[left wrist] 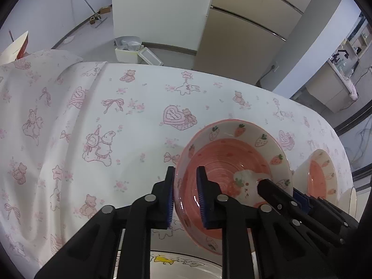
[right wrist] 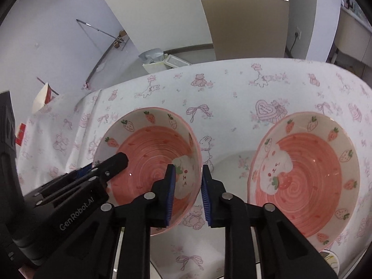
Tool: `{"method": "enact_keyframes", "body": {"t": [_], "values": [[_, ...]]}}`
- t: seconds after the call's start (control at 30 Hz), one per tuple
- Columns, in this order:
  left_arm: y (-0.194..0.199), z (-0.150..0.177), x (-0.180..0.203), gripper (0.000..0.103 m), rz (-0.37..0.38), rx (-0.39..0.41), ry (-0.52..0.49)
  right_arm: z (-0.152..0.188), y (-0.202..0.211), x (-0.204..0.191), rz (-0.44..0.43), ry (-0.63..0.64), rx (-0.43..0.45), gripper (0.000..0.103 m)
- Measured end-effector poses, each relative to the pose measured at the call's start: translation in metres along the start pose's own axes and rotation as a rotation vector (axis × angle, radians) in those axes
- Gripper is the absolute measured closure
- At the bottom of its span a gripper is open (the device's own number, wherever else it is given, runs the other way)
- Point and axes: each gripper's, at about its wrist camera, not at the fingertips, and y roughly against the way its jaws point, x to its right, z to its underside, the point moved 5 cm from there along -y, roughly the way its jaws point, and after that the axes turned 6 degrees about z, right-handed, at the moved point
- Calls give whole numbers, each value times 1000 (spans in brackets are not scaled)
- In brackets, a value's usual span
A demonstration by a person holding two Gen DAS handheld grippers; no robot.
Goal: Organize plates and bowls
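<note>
A pink strawberry bowl (left wrist: 232, 160) is held by both grippers. My left gripper (left wrist: 186, 197) is shut on its left rim, one finger inside and one outside. My right gripper (right wrist: 187, 193) is shut on the same bowl's (right wrist: 151, 148) right rim. The right gripper also shows in the left wrist view (left wrist: 282, 191), and the left gripper shows in the right wrist view (right wrist: 102, 169). A second pink strawberry bowl (right wrist: 304, 176) rests on the table to the right, and it shows in the left wrist view (left wrist: 322, 176) too.
The table has a white cloth (left wrist: 116, 121) with pink bears and bows. A white plate with a yellow drawing (left wrist: 176, 262) lies below the held bowl. A white bin (left wrist: 130, 48) stands on the floor behind the table, beside tall cabinets (left wrist: 232, 23).
</note>
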Motion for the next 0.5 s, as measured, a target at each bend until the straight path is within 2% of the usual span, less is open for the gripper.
{"method": "enact_keyframes", "body": {"t": [0.1,0.2,0.37,0.5], "values": [[-3,1,-3,85,7,-7,7,0,-4,-3,64,45,18,91],[-21,8,-5,86,24,-60,23,0,-5,-5,89,51,23,91],[-17,11,-2,92,18,-35,33,-1,-4,-2,73,30,18,92],[11,4,10,93,21,38,-3,-6,16,-1,29,16,55,92]]}}
